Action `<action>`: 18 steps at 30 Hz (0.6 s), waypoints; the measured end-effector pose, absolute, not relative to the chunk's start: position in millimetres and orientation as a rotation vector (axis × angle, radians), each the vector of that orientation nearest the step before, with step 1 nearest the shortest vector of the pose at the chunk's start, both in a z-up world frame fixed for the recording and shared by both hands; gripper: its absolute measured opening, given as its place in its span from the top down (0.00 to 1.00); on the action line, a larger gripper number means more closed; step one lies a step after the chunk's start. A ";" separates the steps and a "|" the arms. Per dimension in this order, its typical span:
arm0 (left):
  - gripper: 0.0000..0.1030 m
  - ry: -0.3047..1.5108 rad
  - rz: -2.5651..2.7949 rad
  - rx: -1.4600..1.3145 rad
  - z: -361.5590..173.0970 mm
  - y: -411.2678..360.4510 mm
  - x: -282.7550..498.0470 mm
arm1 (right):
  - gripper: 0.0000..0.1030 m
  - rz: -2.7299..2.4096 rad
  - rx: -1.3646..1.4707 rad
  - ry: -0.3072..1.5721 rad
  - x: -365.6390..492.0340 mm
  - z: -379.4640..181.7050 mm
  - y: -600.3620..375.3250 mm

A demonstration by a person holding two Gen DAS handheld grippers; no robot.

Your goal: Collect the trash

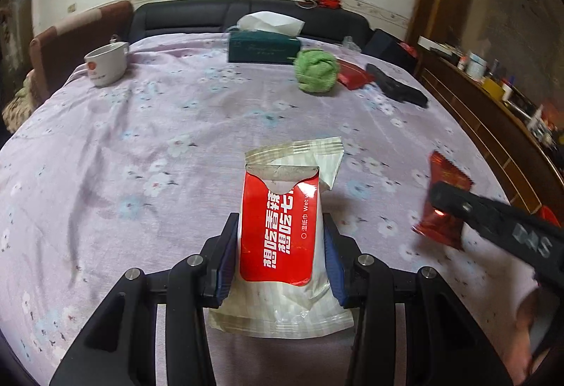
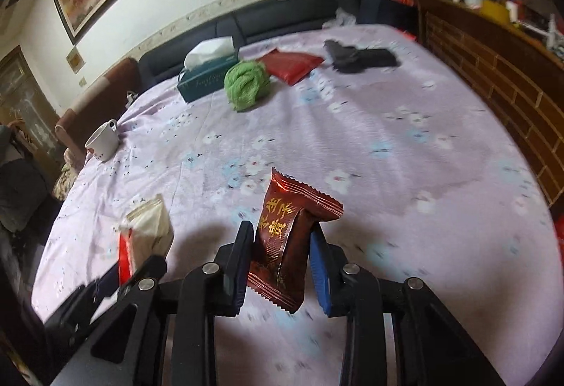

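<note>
My left gripper (image 1: 280,231) is shut on a white wet-wipe packet with a red label (image 1: 282,227), held above the lilac flowered tablecloth (image 1: 176,125). Its blue pads press both sides of the packet. The same wet-wipe packet (image 2: 148,227) shows at the lower left of the right wrist view. My right gripper (image 2: 282,241) is shut on a dark red snack wrapper with gold print (image 2: 289,231), lifted over the cloth. That dark red wrapper (image 1: 442,203) and the right gripper also appear at the right edge of the left wrist view.
Farther back on the table lie a green crumpled cloth ball (image 2: 246,83), a flat red packet (image 2: 290,63), a black object (image 2: 359,56), a teal tissue box (image 2: 208,72) and a white mug (image 2: 102,139). A dark sofa lines the back; a wooden cabinet (image 2: 500,76) stands right.
</note>
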State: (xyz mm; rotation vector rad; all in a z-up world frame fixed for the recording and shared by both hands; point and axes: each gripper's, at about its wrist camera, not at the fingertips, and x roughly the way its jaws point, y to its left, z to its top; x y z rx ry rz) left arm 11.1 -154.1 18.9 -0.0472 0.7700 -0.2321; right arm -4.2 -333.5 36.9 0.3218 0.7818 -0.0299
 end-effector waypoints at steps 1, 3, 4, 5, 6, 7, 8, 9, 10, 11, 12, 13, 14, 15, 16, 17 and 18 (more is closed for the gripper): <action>0.59 0.761 -0.235 -0.032 19.8 -157.2 9.5 | 0.68 -0.031 0.321 0.763 -13.7 39.1 -333.8; 0.59 0.754 -0.252 -0.015 20.6 -162.0 7.3 | 0.68 -0.043 0.311 0.734 -29.9 40.8 -332.6; 0.59 0.753 -0.263 -0.004 20.4 -165.0 6.3 | 0.68 -0.053 0.294 0.720 -36.1 40.8 -330.8; 0.59 0.754 -0.271 0.006 20.1 -167.5 5.5 | 0.68 -0.063 0.277 0.712 -40.0 40.2 -330.0; 0.59 0.755 -0.278 0.012 19.9 -169.3 5.0 | 0.68 -0.080 0.252 0.700 -44.2 39.5 -328.6; 0.59 0.755 -0.286 0.017 19.8 -171.2 4.3 | 0.68 -0.093 0.235 0.685 -46.9 38.5 -328.3; 0.59 0.753 -0.287 0.023 19.9 -172.8 3.7 | 0.68 -0.112 0.217 0.668 -48.4 36.9 -328.5; 0.59 0.749 -0.287 0.031 20.1 -174.5 2.8 | 0.68 -0.130 0.207 0.663 -48.2 35.1 -329.7; 0.59 0.745 -0.290 0.037 20.3 -175.8 2.2 | 0.68 -0.138 0.213 0.662 -47.8 32.8 -332.3; 0.59 0.746 -0.294 0.039 20.1 -176.5 2.3 | 0.68 -0.140 0.222 0.659 -48.4 31.6 -334.0; 0.59 0.749 -0.296 0.039 19.6 -176.9 2.1 | 0.68 -0.145 0.225 0.650 -48.1 30.6 -335.5; 0.59 0.754 -0.296 0.039 19.0 -177.0 2.7 | 0.68 -0.151 0.220 0.642 -48.6 30.6 -335.2; 0.59 0.757 -0.298 0.036 18.6 -176.7 3.3 | 0.68 -0.156 0.213 0.635 -48.7 30.2 -334.8; 0.59 0.760 -0.300 0.035 18.1 -176.9 3.7 | 0.68 -0.156 0.208 0.630 -48.7 29.8 -334.1; 0.59 0.765 -0.302 0.037 17.4 -177.4 4.2 | 0.68 -0.155 0.202 0.625 -48.4 29.7 -333.2; 0.59 0.767 -0.304 0.038 17.0 -178.1 4.5 | 0.68 -0.154 0.193 0.621 -47.6 29.6 -332.0; 0.59 0.767 -0.305 0.040 16.9 -178.5 4.4 | 0.68 -0.149 0.193 0.622 -46.4 29.3 -331.7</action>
